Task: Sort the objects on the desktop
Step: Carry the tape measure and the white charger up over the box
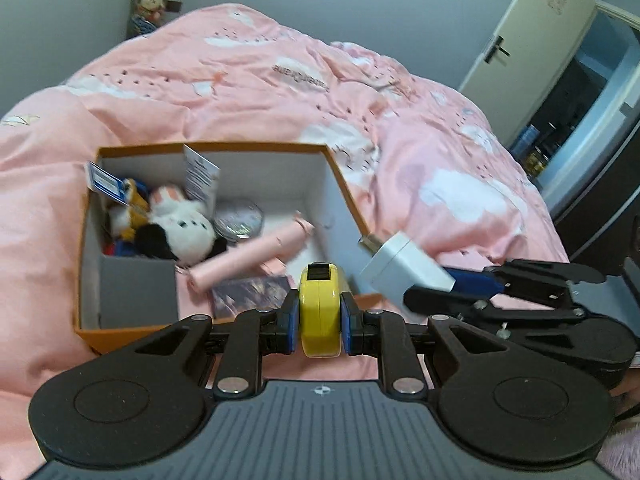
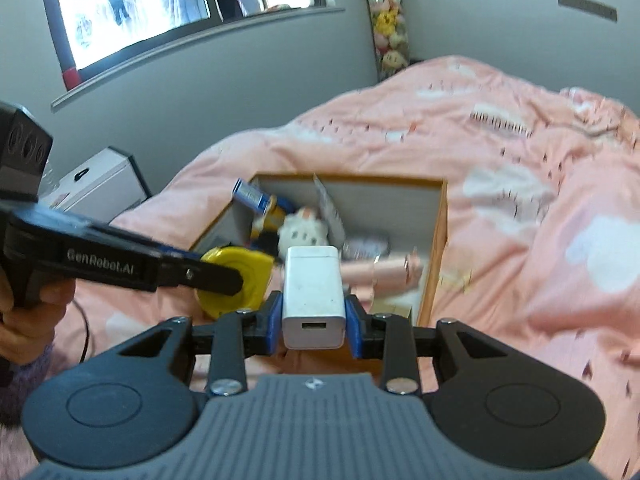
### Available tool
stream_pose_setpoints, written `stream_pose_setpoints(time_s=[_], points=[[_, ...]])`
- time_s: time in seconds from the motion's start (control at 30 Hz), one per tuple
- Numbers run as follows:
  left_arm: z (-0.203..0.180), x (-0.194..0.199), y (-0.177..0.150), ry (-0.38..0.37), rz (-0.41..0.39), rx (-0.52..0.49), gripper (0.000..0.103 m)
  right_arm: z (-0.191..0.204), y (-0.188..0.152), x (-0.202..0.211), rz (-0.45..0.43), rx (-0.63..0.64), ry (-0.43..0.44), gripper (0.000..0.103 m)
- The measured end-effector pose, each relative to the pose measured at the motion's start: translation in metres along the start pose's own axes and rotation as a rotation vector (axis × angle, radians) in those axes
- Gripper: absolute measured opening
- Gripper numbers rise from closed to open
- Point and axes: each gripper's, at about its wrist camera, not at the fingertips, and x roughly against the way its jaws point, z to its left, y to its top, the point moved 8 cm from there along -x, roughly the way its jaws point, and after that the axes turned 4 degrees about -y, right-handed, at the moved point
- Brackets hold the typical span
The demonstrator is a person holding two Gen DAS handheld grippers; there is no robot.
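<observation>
A yellow tape measure [image 1: 319, 312] sits clamped between the blue pads of my left gripper [image 1: 319, 322], held over the near edge of an orange box [image 1: 344, 184]. My right gripper [image 2: 313, 320] is shut on a white charger block [image 2: 313, 300], which also shows at the right of the left wrist view as the charger block [image 1: 404, 266]. From the right wrist view the tape measure [image 2: 236, 280] hangs in the left gripper [image 2: 218, 280] just left of the charger. The box [image 2: 440, 240] holds a white plush toy [image 1: 184, 232], a pink tube [image 1: 248, 258], a round tin [image 1: 239, 220] and a grey block [image 1: 138, 296].
The box rests on a pink quilt [image 1: 440, 160] that covers a bed. A person's hand [image 2: 24, 312] grips the left tool's handle. A white cabinet [image 2: 96, 184] stands by the wall under a window [image 2: 160, 4]. An open door [image 1: 532, 40] is at the far right.
</observation>
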Motion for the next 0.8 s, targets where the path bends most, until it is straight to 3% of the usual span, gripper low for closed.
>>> stream_pose_setpoints(time_s=[0.23, 0.67, 0.8], points=[[0.017, -0.011, 0.019, 0.044, -0.031, -0.004, 0.023, -0.005, 0.031, -0.03, -0.028, 0.056, -0.031, 0.034], [0.063, -0.049, 0.037, 0.045, -0.012, 0.099, 0.023, -0.029, 0.039, -0.118, 0.14, 0.153, -0.052, 0.034], [0.072, -0.058, 0.038, 0.05, -0.001, 0.114, 0.023, -0.035, 0.04, -0.14, 0.157, 0.181, -0.103, 0.034]])
